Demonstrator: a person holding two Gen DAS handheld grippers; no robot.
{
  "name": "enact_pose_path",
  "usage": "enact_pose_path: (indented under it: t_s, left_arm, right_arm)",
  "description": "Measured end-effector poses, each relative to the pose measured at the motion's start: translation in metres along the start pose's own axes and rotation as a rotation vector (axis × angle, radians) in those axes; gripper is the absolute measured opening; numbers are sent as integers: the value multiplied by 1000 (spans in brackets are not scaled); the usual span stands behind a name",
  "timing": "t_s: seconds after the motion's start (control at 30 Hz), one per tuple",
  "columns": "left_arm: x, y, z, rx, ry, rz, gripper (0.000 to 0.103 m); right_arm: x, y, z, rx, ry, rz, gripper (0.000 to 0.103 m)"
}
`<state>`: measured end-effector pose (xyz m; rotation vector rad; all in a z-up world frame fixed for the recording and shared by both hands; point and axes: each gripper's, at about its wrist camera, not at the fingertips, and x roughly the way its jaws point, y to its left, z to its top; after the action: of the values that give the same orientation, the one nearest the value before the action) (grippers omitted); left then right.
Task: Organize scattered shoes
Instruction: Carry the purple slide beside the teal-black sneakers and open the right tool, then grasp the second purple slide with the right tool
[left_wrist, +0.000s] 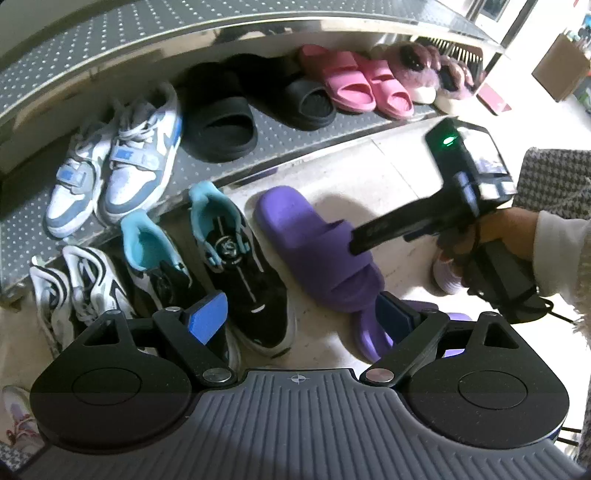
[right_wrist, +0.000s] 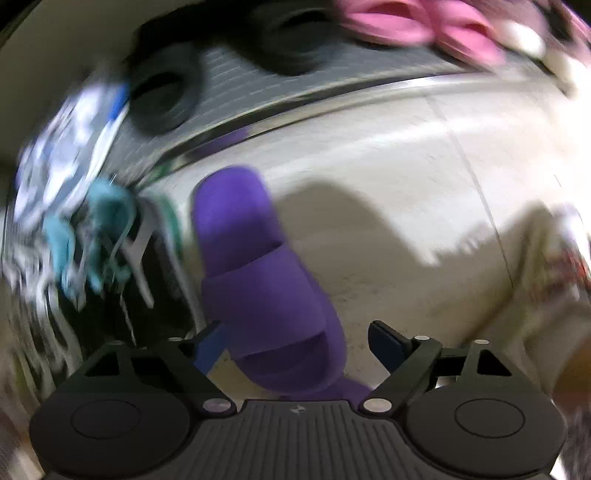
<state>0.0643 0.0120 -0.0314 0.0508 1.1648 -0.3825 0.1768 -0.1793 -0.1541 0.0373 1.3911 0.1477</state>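
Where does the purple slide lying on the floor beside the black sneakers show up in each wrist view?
Left wrist: purple slide centre, right of the black sneakers, right claw over its strap.
Right wrist: lower centre, between open fingers.
Shared landmark: the pink slides on the shelf behind.

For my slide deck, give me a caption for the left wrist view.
Right gripper open over a purple slide on the floor, beside shoes lined along a metal rack.

No legible text anywhere
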Motion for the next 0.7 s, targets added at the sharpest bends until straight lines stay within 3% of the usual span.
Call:
enact_pose_path:
  t_s: [0.07,0.23,0.43,0.6,0.7]
  left_arm:
    - [2,3,0,-12,8,4,91]
    - [7,10,0,-35,25,10,91]
    - [12,13,1,-38,42,20,91]
    - [10,10,1,-23,40,17,91]
    - [9,9,0,-18,43,15,91]
  right_arm:
    - [11,17,3,-128,-13,-24,89]
    - [36,35,13,-187,4,-35,89]
    - [69,50,9,-280,61,-112,91]
    - [64,49,19,-194,-6,-65,89]
    - [64,51,28,-176,17,-14,90]
